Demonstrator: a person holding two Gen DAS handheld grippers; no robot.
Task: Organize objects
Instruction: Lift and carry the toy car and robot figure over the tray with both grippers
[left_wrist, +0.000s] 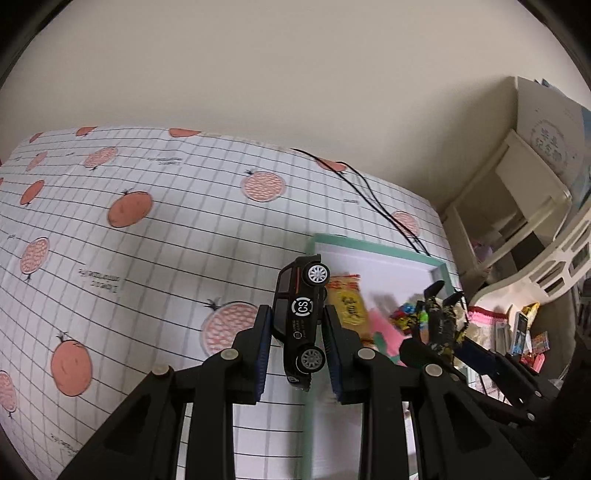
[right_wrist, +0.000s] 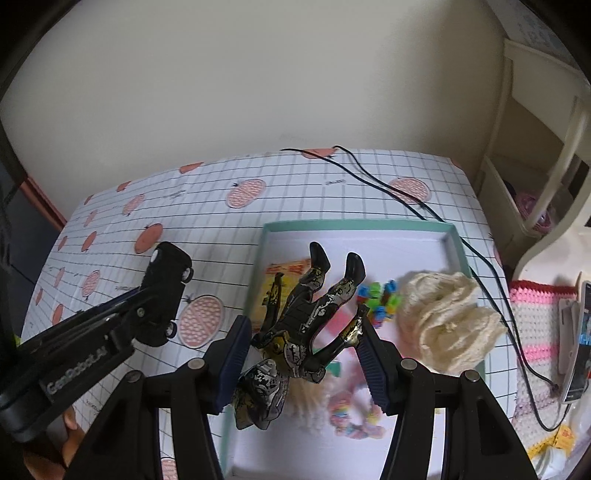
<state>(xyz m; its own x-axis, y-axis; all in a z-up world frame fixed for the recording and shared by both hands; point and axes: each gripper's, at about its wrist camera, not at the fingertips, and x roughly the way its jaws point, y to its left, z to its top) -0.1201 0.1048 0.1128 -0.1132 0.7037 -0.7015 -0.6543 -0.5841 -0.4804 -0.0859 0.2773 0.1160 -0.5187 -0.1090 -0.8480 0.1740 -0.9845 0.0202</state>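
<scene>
Several small things already lie in the green tray; the left gripper clamps the toy car and the right gripper clamps the figure, both above, not yet placed

Black tool (blue ribbed pads)

- Table covering: white grid print with pink fruit motifs, lying flat.
- Black cable: runs from the table's far edge towards its right edge.
- Cream shelving: stands off the table's right edge.
- Crocheted pink-and-white mat: right of the table, apparently bearing a phone.
- Plain cream wall: behind.
</scene>
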